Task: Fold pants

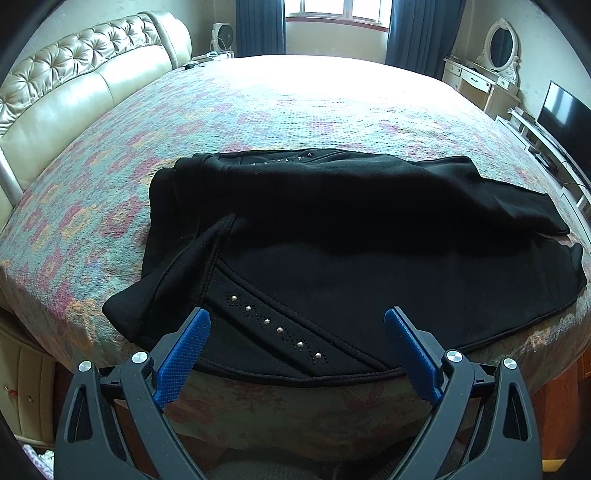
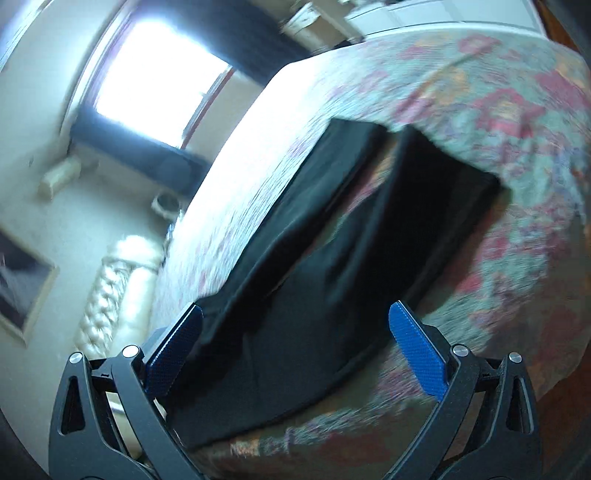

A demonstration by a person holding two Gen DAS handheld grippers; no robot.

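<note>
Black pants (image 1: pixel 351 236) with a row of metal studs (image 1: pixel 280 330) near the waist lie spread across the near part of the bed, one leg lying over the other. My left gripper (image 1: pixel 297 317) is open and empty, just above the waist edge at the bed's front. In the blurred, tilted right wrist view the pants' two legs (image 2: pixel 332 266) stretch away from me. My right gripper (image 2: pixel 295 314) is open and empty over their near end.
The bed has a floral quilt (image 1: pixel 258 110) and a tufted cream headboard (image 1: pixel 74 81) at the left. A dresser with a mirror (image 1: pixel 498 48) and a TV (image 1: pixel 565 114) stand at the right. The window (image 1: pixel 336 11) is behind.
</note>
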